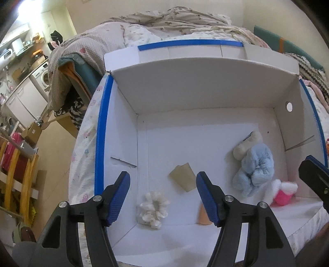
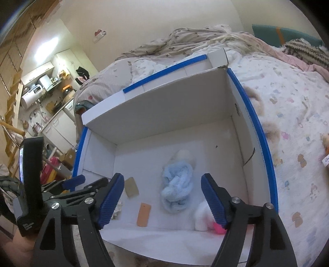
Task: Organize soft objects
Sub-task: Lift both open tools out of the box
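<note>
A white cardboard box [image 1: 205, 86] with blue-taped rims sits open on the bed; it also shows in the right wrist view [image 2: 164, 106]. Inside lie a cream scrunchie [image 1: 153, 209], a light blue fluffy toy [image 1: 257, 168] [image 2: 177, 191], a cream plush [image 1: 246, 143] behind it, a pink and white plush [image 1: 282, 193] [image 2: 205, 219], a tan patch [image 1: 183, 178] [image 2: 131, 187] and an orange patch [image 2: 144, 214]. My left gripper [image 1: 163, 199] is open and empty above the scrunchie. My right gripper [image 2: 162, 200] is open and empty above the blue toy.
The bed [image 2: 298, 123] with a patterned sheet lies right of the box, with small plush items [image 2: 324, 141] at its right edge. A crumpled blanket [image 1: 174, 18] lies behind the box. A kitchen area [image 1: 24, 86] and a wooden rack [image 1: 16, 174] stand left.
</note>
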Tool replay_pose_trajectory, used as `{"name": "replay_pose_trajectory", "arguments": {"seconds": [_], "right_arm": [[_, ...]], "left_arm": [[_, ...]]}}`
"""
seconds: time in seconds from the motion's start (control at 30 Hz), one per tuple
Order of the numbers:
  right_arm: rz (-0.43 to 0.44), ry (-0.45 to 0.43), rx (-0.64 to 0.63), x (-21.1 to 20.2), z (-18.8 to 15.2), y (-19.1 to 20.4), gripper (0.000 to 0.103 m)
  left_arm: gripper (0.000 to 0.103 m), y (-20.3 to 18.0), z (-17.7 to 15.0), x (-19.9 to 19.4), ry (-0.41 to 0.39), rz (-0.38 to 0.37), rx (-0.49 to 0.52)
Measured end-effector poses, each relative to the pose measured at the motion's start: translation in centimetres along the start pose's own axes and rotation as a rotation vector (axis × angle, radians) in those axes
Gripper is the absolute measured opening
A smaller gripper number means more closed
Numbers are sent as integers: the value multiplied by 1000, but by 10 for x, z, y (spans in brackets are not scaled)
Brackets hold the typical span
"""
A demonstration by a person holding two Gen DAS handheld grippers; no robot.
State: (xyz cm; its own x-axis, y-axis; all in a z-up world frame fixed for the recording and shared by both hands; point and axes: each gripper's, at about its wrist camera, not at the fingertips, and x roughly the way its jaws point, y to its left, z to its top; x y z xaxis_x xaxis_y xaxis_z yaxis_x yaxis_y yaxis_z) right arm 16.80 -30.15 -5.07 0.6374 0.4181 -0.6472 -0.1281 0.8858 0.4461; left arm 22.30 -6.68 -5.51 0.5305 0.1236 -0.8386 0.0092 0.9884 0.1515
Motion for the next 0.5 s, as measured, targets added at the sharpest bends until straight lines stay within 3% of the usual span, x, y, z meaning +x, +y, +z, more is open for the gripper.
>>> {"name": "replay_pose_trajectory", "arguments": {"seconds": [0.5], "right_arm": [[-20,-24,-31,-29,-14,10,82]], "left_arm": [[64,10,-8,-29,-46,-29,-21]]}}
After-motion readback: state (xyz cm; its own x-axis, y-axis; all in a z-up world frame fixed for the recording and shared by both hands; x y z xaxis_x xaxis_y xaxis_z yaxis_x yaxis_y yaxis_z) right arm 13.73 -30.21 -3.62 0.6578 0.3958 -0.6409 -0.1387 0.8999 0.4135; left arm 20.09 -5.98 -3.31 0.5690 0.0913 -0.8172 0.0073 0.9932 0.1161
